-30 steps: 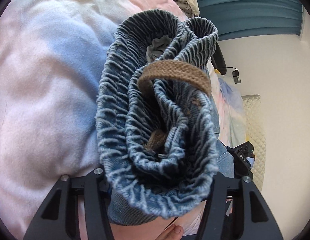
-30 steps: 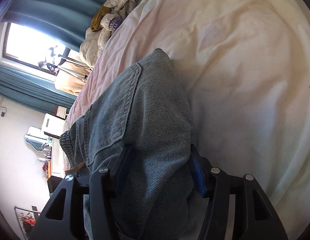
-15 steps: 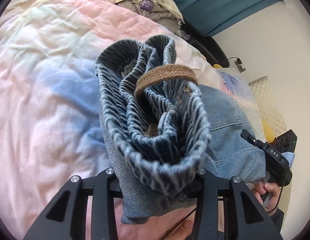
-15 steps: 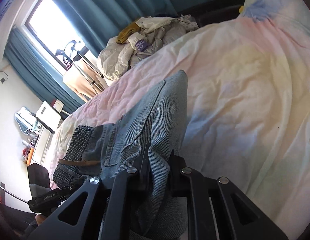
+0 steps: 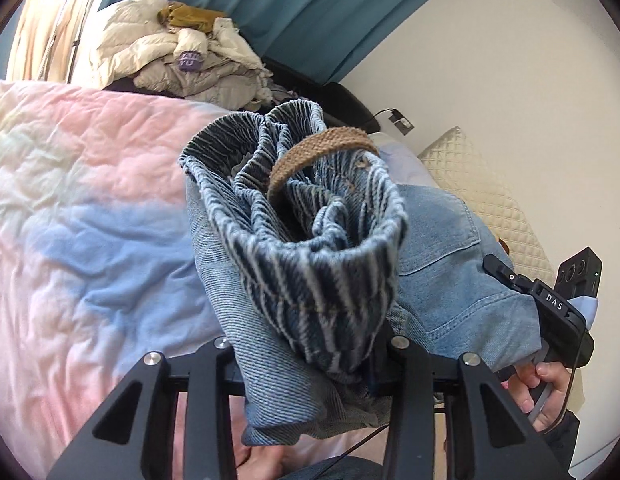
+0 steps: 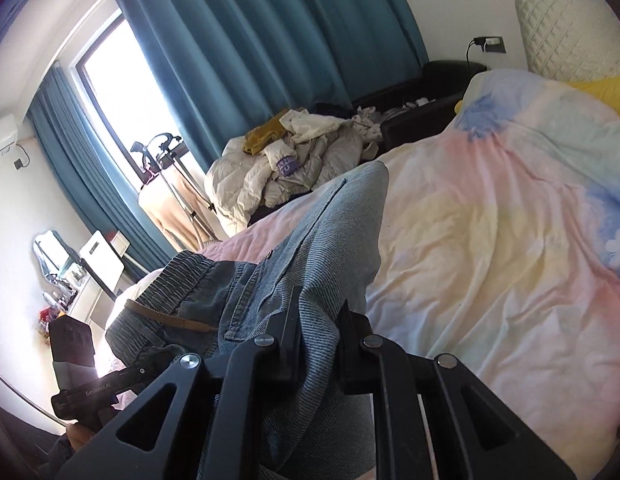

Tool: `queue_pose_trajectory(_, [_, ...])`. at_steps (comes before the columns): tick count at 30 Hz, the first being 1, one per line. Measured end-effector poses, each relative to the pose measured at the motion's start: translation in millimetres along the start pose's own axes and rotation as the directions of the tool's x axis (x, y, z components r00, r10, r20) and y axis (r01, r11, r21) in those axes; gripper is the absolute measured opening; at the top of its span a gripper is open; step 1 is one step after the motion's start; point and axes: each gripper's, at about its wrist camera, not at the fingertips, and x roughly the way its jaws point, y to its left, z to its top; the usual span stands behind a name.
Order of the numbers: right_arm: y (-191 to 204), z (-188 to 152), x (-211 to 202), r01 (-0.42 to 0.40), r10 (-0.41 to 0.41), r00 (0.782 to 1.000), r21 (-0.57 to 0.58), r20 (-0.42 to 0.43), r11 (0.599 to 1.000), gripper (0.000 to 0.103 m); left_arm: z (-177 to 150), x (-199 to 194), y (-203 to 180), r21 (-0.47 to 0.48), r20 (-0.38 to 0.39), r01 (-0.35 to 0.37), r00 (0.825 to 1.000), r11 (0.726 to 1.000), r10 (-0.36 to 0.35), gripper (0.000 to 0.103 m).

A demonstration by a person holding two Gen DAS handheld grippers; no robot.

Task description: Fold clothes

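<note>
A pair of blue denim jeans [image 5: 442, 264] with an elastic waistband [image 5: 310, 248] and a brown belt strip [image 5: 318, 148] hangs between my two grippers above the bed. My left gripper [image 5: 305, 356] is shut on the bunched waistband. My right gripper [image 6: 316, 328] is shut on a fold of the denim [image 6: 330, 248] further along. The right gripper also shows in the left wrist view [image 5: 550, 308], and the left gripper in the right wrist view [image 6: 97, 396], at the jeans' waist end.
The bed has a pastel pink, blue and yellow quilt [image 6: 490, 220], also in the left wrist view [image 5: 77, 200]. A heap of pale clothes [image 6: 293, 160] lies beyond the bed by teal curtains [image 6: 249, 60]. A quilted headboard [image 5: 482, 200] and a yellow pillow [image 6: 606, 88] are at the bed's head.
Both grippers have lifted and tilted up with the jeans, so the views now look across the bed at the room. The right gripper's jaws have closed tighter on the denim fold.
</note>
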Motion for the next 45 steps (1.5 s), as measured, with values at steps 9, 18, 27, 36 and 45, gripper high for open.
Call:
queue_pose_trajectory(9, [-30.5, 11.7, -146.7, 0.085, -0.093, 0.978, 0.055, 0.187, 0.995, 0.011, -5.5, -11.5, -127.1, 0.184, -0.001, 0.118, 0.993, 0.976, -0.12, 0.038])
queue_pose_trajectory(18, [-53.9, -17.3, -282.3, 0.226, -0.248, 0.919, 0.105, 0.306, 0.968, 0.011, -42.2, 9.1, -229.8, 0.289, -0.104, 0.297, 0.955, 0.91, -0.279, 0.038])
queue_pose_trajectory(27, [-84.4, -112.4, -400.4, 0.372, -0.437, 0.838, 0.243, 0.326, 0.896, 0.011, -120.5, 47.6, -313.0, 0.365, -0.316, 0.522, 0.848, 0.771, -0.425, 0.038])
queue_pose_trajectory(36, [-117.0, -231.6, -472.9, 0.466, -0.589, 0.773, 0.418, 0.236, 0.78, 0.011, -218.3, 82.3, -361.9, 0.404, -0.529, 0.65, 0.74, 0.644, -0.415, 0.038])
queue_pose_trajectory(45, [-167.4, -340.8, -480.3, 0.51, -0.649, 0.759, 0.57, 0.055, 0.645, 0.011, -327.4, 112.2, -391.3, 0.468, -0.658, 0.668, 0.701, 0.579, -0.276, 0.038])
